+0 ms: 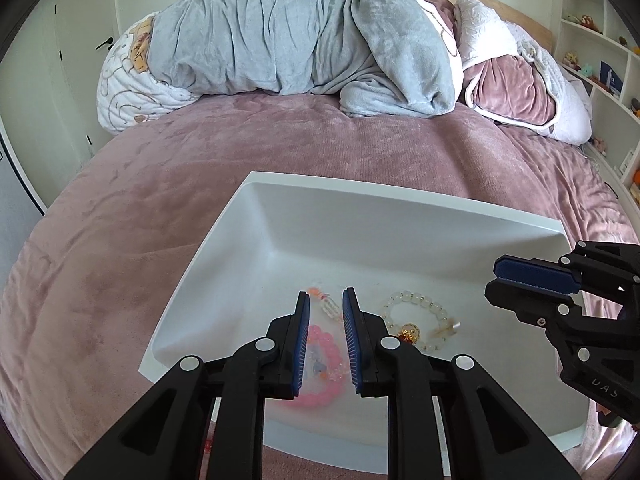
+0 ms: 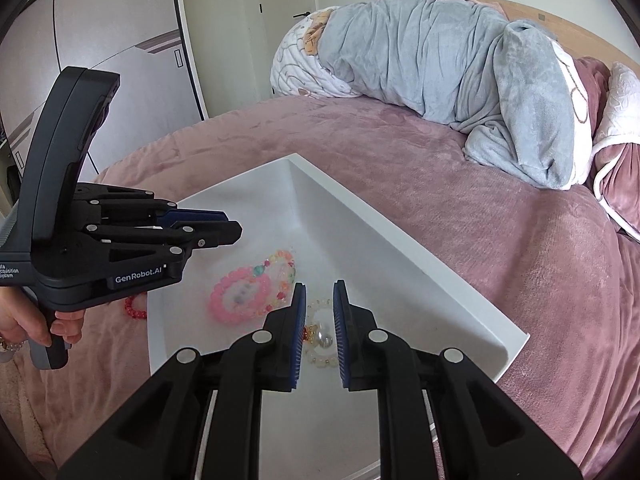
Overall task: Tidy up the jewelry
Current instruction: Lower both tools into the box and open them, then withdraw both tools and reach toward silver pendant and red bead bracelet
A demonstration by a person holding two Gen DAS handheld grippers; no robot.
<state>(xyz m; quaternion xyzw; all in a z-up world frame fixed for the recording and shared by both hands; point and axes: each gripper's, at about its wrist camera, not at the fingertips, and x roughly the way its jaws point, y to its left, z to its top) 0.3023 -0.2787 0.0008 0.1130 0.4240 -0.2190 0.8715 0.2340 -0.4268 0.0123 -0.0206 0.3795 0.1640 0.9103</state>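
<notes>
The left tongs (image 1: 326, 300) are spread apart and hide part of the pink bracelet (image 2: 236, 294) in the white tray (image 1: 256, 196). The right tongs (image 2: 319, 294) are spread too, with nothing in them, covering part of the clear bead bracelet (image 1: 416, 312). A red bracelet (image 2: 134, 309) lies outside the tray on the pink blanket (image 1: 120, 240), half hidden behind the left tongs.
</notes>
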